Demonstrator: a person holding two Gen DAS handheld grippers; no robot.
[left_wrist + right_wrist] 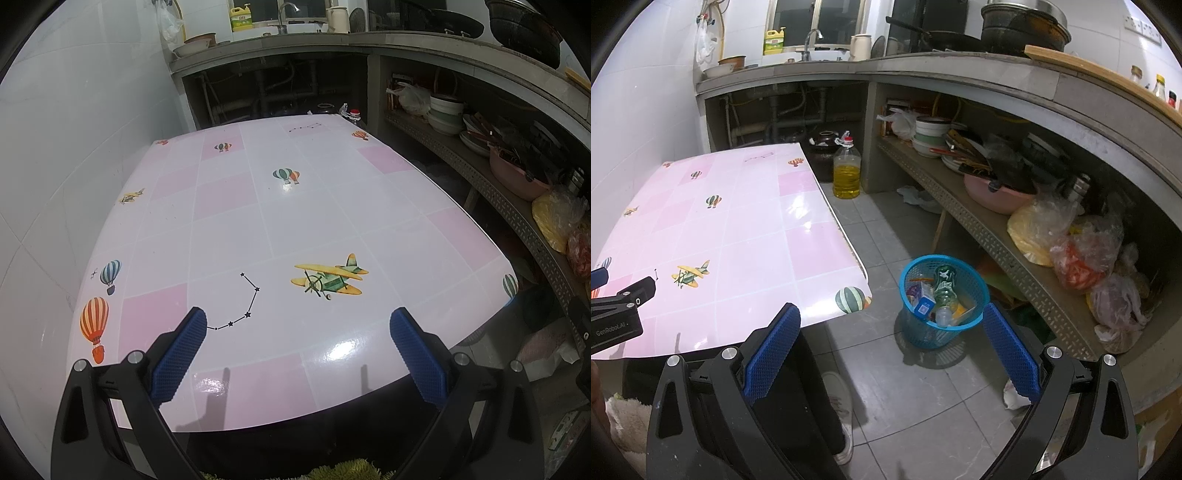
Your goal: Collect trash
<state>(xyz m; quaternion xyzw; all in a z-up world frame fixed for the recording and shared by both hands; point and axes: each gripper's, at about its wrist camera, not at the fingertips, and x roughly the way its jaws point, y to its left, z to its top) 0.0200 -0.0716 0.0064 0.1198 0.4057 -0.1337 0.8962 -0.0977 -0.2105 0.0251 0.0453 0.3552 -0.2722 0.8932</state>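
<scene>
A blue mesh trash basket stands on the tiled floor right of the table. It holds a clear plastic bottle, a small blue-and-white carton and other scraps. My right gripper is open and empty, held above the floor just in front of the basket. My left gripper is open and empty over the near edge of the pink-and-white table; it also shows at the left edge of the right wrist view. I see no loose trash on the tabletop.
A bottle of yellow oil and a dark jar stand on the floor beyond the table. A low shelf on the right holds bowls, a pink basin and plastic bags. A shoe and crumpled paper lie on the floor.
</scene>
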